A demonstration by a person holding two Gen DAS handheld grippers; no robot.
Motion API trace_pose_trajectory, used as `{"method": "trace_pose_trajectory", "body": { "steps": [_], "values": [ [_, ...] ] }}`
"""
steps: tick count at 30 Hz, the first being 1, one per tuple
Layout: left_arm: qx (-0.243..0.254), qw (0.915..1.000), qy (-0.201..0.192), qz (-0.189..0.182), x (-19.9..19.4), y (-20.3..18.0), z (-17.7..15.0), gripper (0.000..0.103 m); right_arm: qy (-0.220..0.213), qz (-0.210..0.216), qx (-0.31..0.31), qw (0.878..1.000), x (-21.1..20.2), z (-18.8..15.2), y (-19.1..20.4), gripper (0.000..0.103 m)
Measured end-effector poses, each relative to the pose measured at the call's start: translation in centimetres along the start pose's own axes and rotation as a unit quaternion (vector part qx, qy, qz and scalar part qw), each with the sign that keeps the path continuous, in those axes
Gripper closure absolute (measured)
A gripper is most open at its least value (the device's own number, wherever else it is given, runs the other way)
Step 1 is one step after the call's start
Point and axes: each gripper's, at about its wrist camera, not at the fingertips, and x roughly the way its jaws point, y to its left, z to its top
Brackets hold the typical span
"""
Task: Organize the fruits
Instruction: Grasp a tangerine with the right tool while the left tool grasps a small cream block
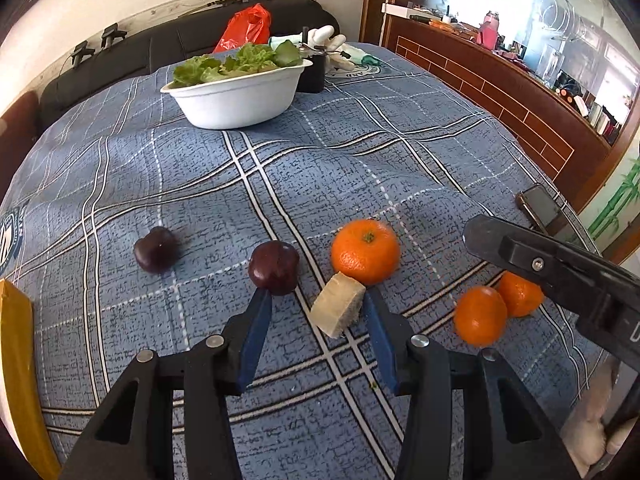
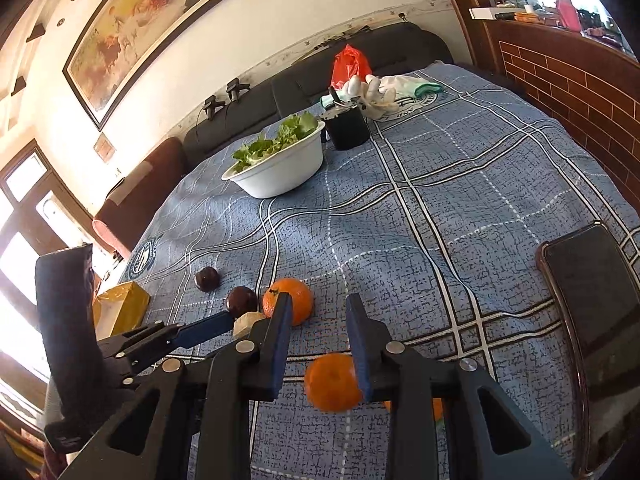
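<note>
Three oranges are lying on my blue checked cloth (image 1: 360, 168). My left gripper (image 1: 316, 300) is standing spread, pads touching nothing, a tan block (image 1: 338, 304) between them, a dark plum (image 1: 274, 266) at its eleven o'clock and the biggest orange (image 1: 365, 250) at one o'clock. My right gripper (image 2: 320, 312) is standing parted above a small orange (image 2: 332, 382), not pinching it.

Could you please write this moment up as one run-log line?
left tool: open around beige sponge block | right tool: open beside small orange tangerine | fruits: loose on blue plaid tablecloth
</note>
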Motion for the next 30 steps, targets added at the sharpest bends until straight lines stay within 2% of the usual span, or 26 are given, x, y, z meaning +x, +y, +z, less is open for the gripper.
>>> {"method": "trace_pose_trajectory", "body": {
  "steps": [1, 2, 3, 4, 8, 13, 16, 19, 22, 25, 27, 30],
  "values": [
    [0.002, 1.0, -0.003, 0.001, -0.1, -0.1, 0.0, 0.065, -0.001, 0.001, 0.004, 1.0, 0.0, 0.1, -0.2, 0.073],
    [0.001, 1.0, -0.004, -0.008, -0.2, -0.1, 0.0, 0.079, -0.001, 0.003, 0.009, 1.0, -0.1, 0.1, -0.4, 0.073],
    [-0.002, 0.9998, -0.005, -0.021, -0.3, -0.1, -0.1, 0.084, -0.001, 0.005, 0.014, 1.0, -0.1, 0.2, -0.6, 0.073],
    [-0.003, 0.9998, -0.005, -0.019, -0.2, -0.1, 0.0, 0.088, 0.002, 0.01, 0.022, 1.0, -0.1, 0.3, -0.9, 0.073],
    [-0.012, 0.9997, -0.011, -0.016, -0.7, -0.1, -0.3, 0.089, 0.015, 0.014, 0.037, 0.999, 0.3, 0.3, -1.6, 0.072],
    [-0.041, 0.9986, -0.028, -0.018, -3.3, 1.2, -1.2, 0.088, -0.004, 0.009, 0.043, 0.999, -0.4, 0.5, -2.0, 0.07],
    [-0.056, 0.9975, -0.039, -0.019, -5.0, 2.0, -2.1, 0.088, -0.013, 0.016, 0.043, 0.999, -0.9, 0.7, -2.3, 0.057],
    [-0.071, 0.9961, -0.049, -0.019, -6.6, 2.7, -3.1, 0.088, 0.001, 0.027, -0.007, 1.0, -0.6, 0.4, -0.4, 0.046],
    [-0.09, 0.9942, -0.057, -0.011, -8.0, 3.8, -4.3, 0.088, 0.018, -0.023, -0.088, 0.996, 0.6, -0.7, 2.4, 0.046],
    [-0.118, 0.9909, -0.064, -0.004, -9.5, 5.6, -5.6, 0.088, 0.044, -0.078, -0.153, 0.984, 2.2, -2.1, 4.2, 0.046],
    [-0.138, 0.988, -0.07, 0.0, -10.6, 6.8, -6.6, 0.088, 0.055, -0.112, -0.17, 0.977, 2.7, -2.5, 4.5, 0.045],
    [-0.166, 0.9825, -0.085, 0.008, -12.5, 8.9, -8.1, 0.088, 0.068, -0.119, -0.168, 0.976, 2.6, -2.6, 4.5, 0.05]
  ]
}}
